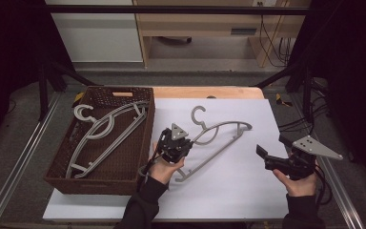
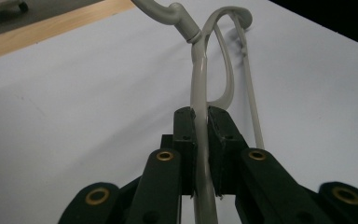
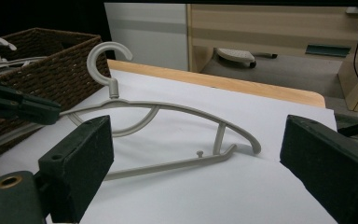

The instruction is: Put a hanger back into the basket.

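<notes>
A grey plastic hanger lies on the white sheet, its hook pointing to the far side. My left gripper is shut on the hanger's left shoulder arm. In the left gripper view the arm of the hanger runs straight between the pads of that gripper. At the right, my right gripper is held open with nothing between its jaws, a short way from the hanger's right end. The right gripper view has the hanger ahead of the right gripper, with the left gripper on its left arm.
A brown wicker basket stands at the left edge of the sheet, with two grey hangers inside it. The basket rises close behind the held hanger. A wooden table edge runs along the far side.
</notes>
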`<action>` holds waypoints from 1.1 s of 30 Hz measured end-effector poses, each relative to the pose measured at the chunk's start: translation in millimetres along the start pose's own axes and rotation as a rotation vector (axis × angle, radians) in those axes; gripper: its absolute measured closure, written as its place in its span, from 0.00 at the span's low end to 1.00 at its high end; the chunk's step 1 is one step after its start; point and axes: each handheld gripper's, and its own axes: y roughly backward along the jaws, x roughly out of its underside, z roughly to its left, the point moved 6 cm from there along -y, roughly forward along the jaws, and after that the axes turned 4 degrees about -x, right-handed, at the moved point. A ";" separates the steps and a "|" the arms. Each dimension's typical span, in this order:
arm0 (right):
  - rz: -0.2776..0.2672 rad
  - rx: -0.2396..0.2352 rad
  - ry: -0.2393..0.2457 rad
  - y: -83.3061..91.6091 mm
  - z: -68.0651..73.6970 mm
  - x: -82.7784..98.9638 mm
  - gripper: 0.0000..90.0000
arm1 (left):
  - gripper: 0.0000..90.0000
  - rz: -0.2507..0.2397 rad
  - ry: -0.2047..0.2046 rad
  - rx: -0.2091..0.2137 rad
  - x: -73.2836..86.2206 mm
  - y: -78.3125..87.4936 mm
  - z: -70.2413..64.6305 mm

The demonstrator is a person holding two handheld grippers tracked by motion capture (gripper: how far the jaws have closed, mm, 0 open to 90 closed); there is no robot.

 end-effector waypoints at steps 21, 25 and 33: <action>-0.008 0.003 0.006 1.8 -1.2 -1.3 0.10 | 0.91 -0.133 -0.027 -0.042 -28.5 49.8 8.2; -0.009 0.003 0.007 1.3 -1.3 -1.2 0.11 | 0.91 -0.156 -0.023 -0.051 -33.8 59.7 12.2; -0.006 0.005 -0.002 2.2 -1.8 -1.0 0.10 | 0.91 -0.209 -0.010 -0.085 -45.3 87.2 28.6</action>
